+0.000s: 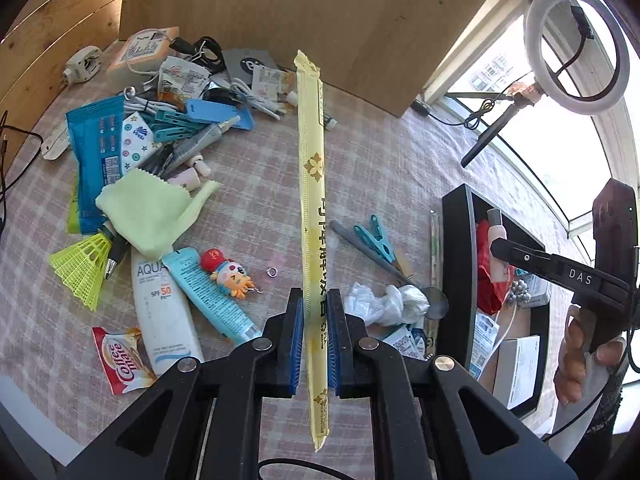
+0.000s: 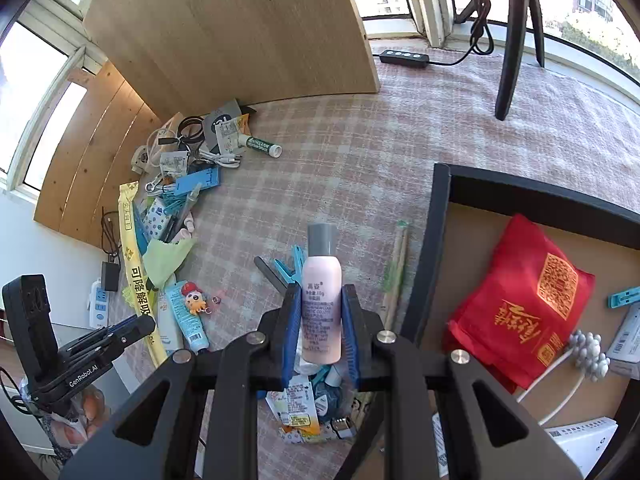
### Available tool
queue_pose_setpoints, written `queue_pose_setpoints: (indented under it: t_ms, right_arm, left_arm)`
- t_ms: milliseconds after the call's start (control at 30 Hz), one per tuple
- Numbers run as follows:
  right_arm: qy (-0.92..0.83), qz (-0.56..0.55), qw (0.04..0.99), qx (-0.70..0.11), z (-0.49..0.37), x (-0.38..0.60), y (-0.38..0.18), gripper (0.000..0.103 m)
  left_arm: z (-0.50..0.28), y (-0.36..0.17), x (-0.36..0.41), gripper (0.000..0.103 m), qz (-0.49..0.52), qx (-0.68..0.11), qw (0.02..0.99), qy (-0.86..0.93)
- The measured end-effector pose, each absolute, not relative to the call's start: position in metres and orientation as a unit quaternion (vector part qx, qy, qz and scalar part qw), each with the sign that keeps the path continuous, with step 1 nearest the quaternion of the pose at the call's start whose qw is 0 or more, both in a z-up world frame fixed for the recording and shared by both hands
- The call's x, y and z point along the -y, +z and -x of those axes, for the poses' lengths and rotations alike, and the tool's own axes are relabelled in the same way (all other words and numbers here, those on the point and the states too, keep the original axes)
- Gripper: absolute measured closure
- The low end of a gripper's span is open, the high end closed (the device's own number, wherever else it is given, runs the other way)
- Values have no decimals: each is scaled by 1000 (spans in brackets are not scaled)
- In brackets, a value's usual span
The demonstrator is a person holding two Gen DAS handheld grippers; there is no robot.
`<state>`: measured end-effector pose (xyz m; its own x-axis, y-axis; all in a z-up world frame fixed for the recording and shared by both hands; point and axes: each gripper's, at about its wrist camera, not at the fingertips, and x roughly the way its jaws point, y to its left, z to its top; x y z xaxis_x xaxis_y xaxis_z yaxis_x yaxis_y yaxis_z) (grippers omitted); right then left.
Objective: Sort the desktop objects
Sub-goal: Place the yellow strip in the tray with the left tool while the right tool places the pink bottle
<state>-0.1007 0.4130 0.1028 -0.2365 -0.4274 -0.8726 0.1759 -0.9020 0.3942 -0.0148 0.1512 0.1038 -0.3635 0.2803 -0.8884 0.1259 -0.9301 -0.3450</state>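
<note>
— Tell me about the light.

— You have strong daylight from the windows (image 1: 560, 148) on the right of your left view; their panes are blown out to white. The tablecloth (image 1: 248, 184) is bright, and shadows on it are short and soft.

— And sharpness?

— Both views are crisp at the centre. Fisheye bending curves the board (image 2: 224, 28) and the tray (image 2: 436, 216), and black vignetting fills your corners.
</note>
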Motion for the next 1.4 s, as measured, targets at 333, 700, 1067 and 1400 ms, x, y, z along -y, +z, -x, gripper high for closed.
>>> queue_pose_setpoints:
  t_ms: [333, 700, 1067, 1400]
  right_arm:
    - [-801, -572, 106, 143, 59, -530, 112, 83]
    - [-804, -570, 49, 163, 28, -590, 102, 83]
    - [-803, -572, 35, 164, 31, -610, 92, 83]
    - [-808, -569, 42, 149, 34, -593, 99, 82]
  left_arm:
    - [31, 120, -277, 93, 572, 122, 164, 794]
    - [22, 105, -396, 93, 598, 58, 252, 759]
    - [17, 101, -433, 62, 605, 39, 278, 745]
    - [16, 106, -397, 59, 591, 38, 240, 769]
